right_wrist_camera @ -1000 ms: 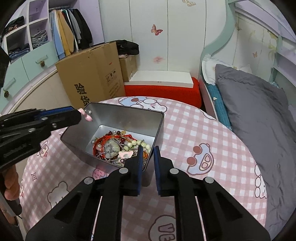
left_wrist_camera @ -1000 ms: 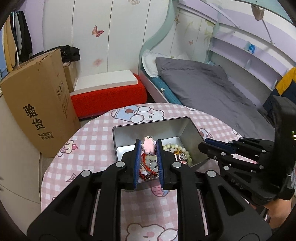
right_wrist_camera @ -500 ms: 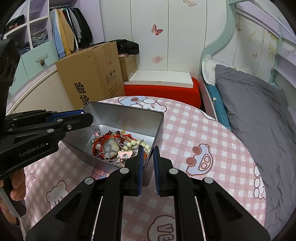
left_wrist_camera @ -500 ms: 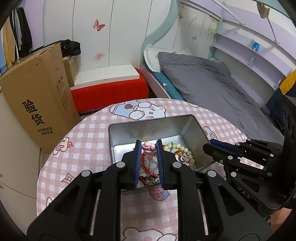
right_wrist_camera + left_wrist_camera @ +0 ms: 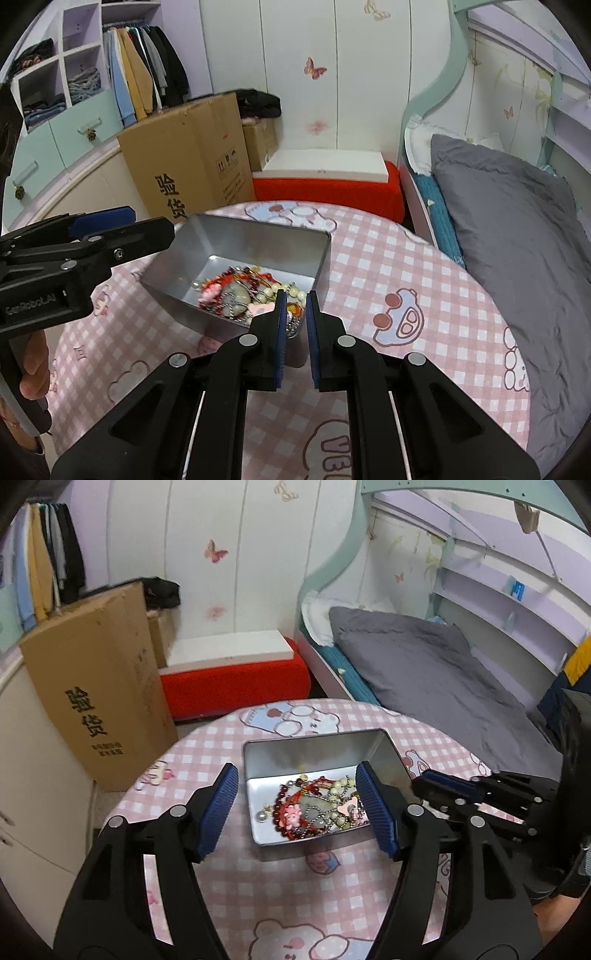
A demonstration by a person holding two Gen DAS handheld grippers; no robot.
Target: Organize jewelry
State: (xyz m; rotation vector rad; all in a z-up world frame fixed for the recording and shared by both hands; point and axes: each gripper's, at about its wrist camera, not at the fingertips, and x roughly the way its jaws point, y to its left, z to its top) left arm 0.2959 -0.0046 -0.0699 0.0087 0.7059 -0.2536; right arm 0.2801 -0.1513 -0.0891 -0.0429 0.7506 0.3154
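Observation:
A silver metal tin (image 5: 314,744) stands on the round pink checkered table (image 5: 280,878). It holds a heap of jewelry (image 5: 314,808): red bead bracelets, pearl strands, chains and pink charms. A small pink charm (image 5: 291,815) lies on the heap. My left gripper (image 5: 297,805) is open and empty, its jaws spread wide above the tin's near edge. My right gripper (image 5: 294,302) is nearly closed with a narrow gap, empty, at the tin's near right corner (image 5: 317,280). It also shows in the left wrist view (image 5: 443,794). The jewelry shows in the right wrist view (image 5: 247,291).
A large cardboard box (image 5: 92,701) stands on the floor left of the table. A red bench (image 5: 236,679) with a white board is behind it. A bed with a grey duvet (image 5: 424,672) runs along the right.
My left gripper has opened wide and let go of the pink charm, which now lies in the tin. The left gripper has pulled back and up a little. The right gripper has stayed in place.

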